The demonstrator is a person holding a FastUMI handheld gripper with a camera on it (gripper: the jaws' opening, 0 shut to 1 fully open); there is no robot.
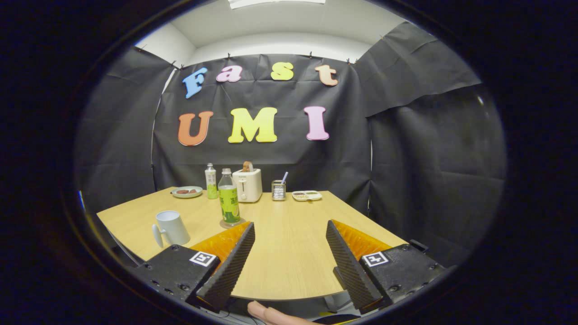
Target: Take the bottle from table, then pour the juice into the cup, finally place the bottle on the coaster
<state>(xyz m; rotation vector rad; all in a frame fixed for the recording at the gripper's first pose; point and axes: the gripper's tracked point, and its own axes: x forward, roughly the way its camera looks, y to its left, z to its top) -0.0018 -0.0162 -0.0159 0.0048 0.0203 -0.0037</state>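
The gripper [289,230] fingers are spread apart over bare table [289,253], the bottle [229,203] upright on its coaster [232,223], right of the cup [171,228].

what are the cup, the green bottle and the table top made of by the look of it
Cup: likely glazed ceramic, opaque white with a soft sheen. Green bottle: clear plastic, see-through neck above a printed wrap. Table: wood-look laminate, pale even grain, matte. The gripper is open, fingers holding nothing.

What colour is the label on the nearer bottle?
Bright green, on the bottle standing on the coaster; clearest in the gripper view, gripper open.
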